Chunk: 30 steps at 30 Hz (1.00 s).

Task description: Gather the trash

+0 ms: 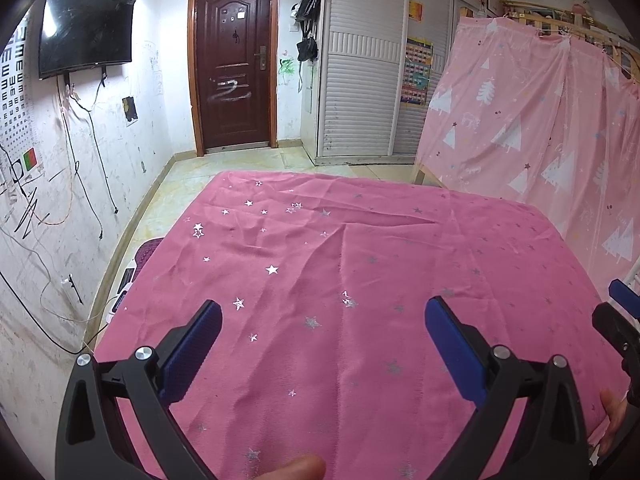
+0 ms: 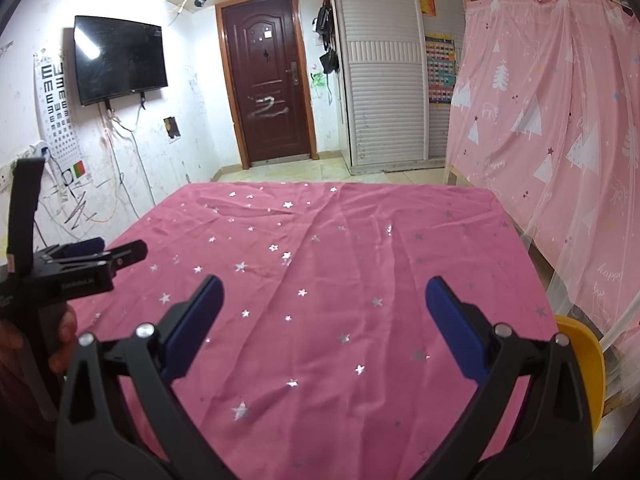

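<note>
A table under a pink star-print cloth [image 1: 340, 280] fills both views [image 2: 340, 280]. I see no trash on it. My left gripper [image 1: 322, 316] is open and empty, held above the near part of the cloth. My right gripper [image 2: 324, 296] is open and empty, also above the near part of the cloth. The left gripper also shows at the left edge of the right wrist view [image 2: 120, 256]. The right gripper shows at the right edge of the left wrist view [image 1: 620, 312].
A yellow chair [image 2: 584, 364] stands at the table's right side. A pink curtain [image 1: 540, 128] hangs on the right. A brown door [image 1: 234, 64], a white wardrobe [image 1: 360, 80] and a wall TV [image 1: 86, 26] are beyond the table. Items lie on the floor left of the table [image 1: 132, 276].
</note>
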Tool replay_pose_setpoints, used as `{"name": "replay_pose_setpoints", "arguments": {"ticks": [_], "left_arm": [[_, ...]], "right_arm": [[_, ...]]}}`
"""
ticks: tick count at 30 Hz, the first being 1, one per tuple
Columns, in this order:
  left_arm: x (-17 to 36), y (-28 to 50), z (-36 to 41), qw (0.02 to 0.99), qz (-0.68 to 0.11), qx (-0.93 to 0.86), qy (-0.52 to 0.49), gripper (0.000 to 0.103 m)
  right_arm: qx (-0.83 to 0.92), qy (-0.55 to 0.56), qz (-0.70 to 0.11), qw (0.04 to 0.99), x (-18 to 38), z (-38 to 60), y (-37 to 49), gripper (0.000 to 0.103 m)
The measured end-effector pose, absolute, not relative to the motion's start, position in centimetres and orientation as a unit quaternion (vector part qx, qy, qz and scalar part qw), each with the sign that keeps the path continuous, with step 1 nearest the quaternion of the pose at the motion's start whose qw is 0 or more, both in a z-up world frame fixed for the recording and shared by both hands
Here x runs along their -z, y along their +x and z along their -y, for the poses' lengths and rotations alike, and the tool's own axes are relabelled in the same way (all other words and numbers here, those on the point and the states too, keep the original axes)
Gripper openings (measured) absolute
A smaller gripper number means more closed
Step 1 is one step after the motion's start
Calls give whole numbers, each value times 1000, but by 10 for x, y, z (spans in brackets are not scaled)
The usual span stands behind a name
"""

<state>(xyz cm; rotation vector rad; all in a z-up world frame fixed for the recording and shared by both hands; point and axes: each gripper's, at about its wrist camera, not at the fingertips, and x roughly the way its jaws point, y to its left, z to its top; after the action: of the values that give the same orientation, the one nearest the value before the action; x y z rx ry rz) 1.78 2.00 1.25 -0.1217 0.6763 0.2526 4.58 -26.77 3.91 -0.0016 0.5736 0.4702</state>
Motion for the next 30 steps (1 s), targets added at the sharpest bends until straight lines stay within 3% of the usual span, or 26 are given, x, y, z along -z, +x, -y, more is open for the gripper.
{"name": "replay_pose_setpoints", "arguments": {"ticks": [30], "left_arm": [[-11, 17, -16, 936, -329, -119, -51, 95]], "right_arm": [[-230, -1, -281, 932, -39, 268, 46, 97]]}}
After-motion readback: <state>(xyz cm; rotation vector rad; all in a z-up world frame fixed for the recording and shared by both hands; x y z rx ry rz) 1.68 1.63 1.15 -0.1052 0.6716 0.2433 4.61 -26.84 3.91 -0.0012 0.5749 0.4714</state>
